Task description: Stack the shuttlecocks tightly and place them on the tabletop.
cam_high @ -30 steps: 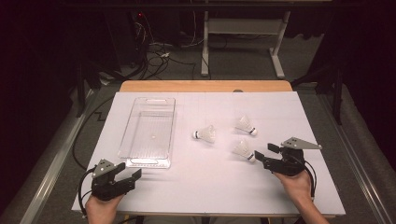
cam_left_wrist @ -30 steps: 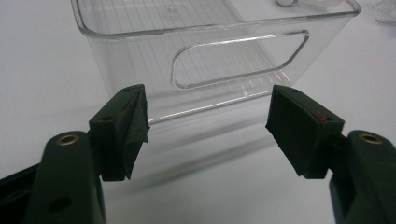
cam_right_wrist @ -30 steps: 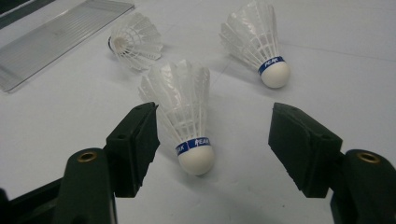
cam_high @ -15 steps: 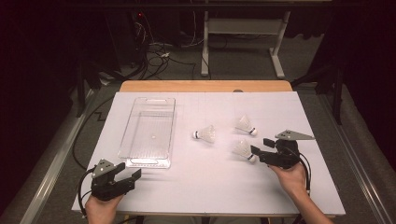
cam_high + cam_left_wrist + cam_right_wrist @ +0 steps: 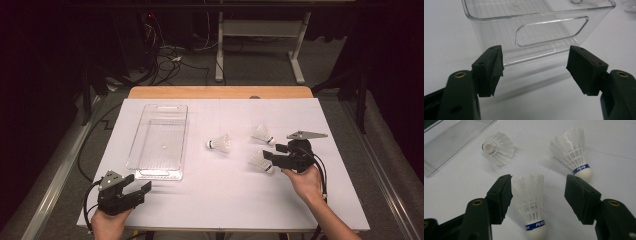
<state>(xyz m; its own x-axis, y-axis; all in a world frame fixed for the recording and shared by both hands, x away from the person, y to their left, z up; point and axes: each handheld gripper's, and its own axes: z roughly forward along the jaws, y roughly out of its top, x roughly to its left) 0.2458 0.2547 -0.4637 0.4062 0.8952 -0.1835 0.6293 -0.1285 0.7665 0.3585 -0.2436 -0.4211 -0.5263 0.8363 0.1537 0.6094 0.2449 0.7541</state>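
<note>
White paper covers the table (image 5: 210, 210) in the high view, and on it lie three shuttlecocks. The right gripper (image 5: 267, 156) sits at the near right, its jaws spread on either side of the nearest shuttlecock (image 5: 260, 161), which lies on its side with its cork end toward the gripper. Those jaws have just been closing in, with the shuttlecock between them, yet they are not gripping it. A second shuttlecock (image 5: 262, 133) lies just beyond, and a third shuttlecock (image 5: 220, 144) rests nearer the middle of the table. Over on the left stands a clear plastic bin (image 5: 159, 141), long side running away from the person. The left gripper (image 5: 144, 188) rests at the near left corner, just short of the bin's near end, jaws apart and holding nothing.

Now the left gripper view: the two black jaws stand wide, with bare white paper between them. Straight ahead is the bin (image 5: 534, 30), its end wall with the cut-out handle facing the jaws, close but not touching.

On to the right gripper view: the nearest shuttlecock (image 5: 530, 202) lies between the open jaws, white feathers pointing away, the cork and its blue band at the bottom edge. The left jaw looks just beside the feathers; the right jaw stands clear. The second shuttlecock (image 5: 572, 152) lies beyond the right jaw, the third (image 5: 497, 148) farther off, with the bin (image 5: 454, 142) at the upper left.
</note>
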